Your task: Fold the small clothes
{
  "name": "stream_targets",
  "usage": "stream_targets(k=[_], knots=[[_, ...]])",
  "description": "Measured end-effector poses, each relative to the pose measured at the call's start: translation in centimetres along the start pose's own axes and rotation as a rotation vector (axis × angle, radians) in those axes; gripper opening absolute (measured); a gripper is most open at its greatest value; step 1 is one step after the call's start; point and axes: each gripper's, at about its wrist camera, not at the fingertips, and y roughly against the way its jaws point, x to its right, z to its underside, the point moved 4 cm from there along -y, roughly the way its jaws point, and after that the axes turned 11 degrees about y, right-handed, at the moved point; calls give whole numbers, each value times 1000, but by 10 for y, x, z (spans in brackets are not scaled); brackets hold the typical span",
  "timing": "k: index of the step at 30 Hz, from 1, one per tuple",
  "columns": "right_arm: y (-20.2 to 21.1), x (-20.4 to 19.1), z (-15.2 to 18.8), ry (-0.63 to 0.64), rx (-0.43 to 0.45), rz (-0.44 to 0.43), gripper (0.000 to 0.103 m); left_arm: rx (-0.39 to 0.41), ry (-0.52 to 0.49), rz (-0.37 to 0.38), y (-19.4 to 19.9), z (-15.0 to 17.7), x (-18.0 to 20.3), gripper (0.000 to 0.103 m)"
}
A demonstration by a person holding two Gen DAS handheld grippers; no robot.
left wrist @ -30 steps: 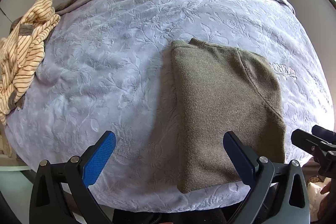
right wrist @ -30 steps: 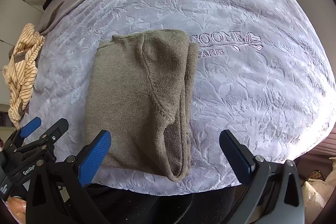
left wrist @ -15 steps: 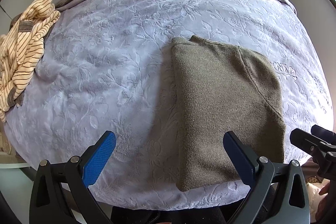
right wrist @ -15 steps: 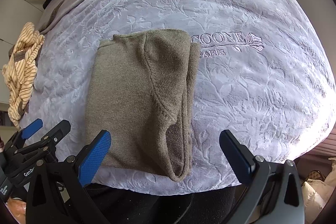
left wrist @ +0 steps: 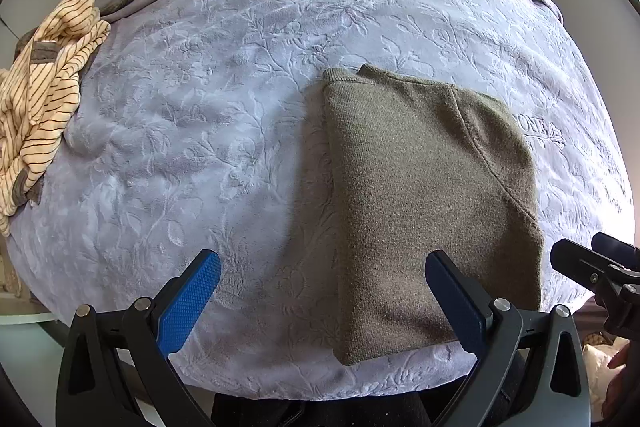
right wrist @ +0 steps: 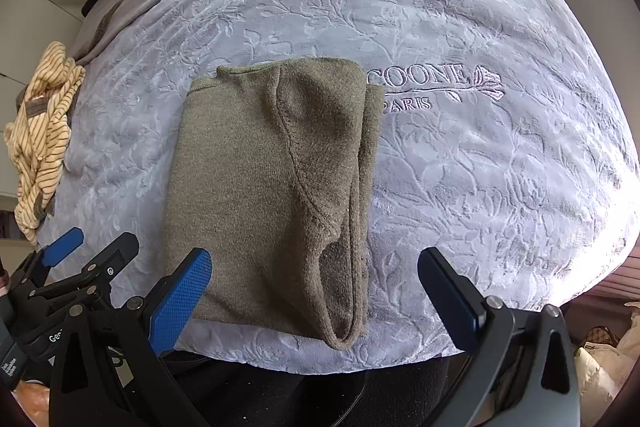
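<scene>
Olive knit sweater (right wrist: 260, 187) folded on the lavender bed cover (right wrist: 460, 167) just left of its embroidered logo (right wrist: 436, 83), left gripper (left wrist: 320, 303) and right gripper (right wrist: 316, 291) hovering above its near edge with jaws wide and empty, so grabbing only the top layer probably drags the fold apart.

sweater (left wrist: 420, 195) on bed (left wrist: 224, 131), shirt (left wrist: 40, 87) left

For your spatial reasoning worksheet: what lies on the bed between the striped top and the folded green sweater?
Only bare blanket lies between the striped top and the sweater, shown in the left wrist view.
</scene>
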Motion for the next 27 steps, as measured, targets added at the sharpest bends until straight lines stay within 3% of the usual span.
stream_targets(k=[27], knots=[[-5,1,-3,-4,-13,-4,103,-7,8,-23,-5,-2,-4,102]])
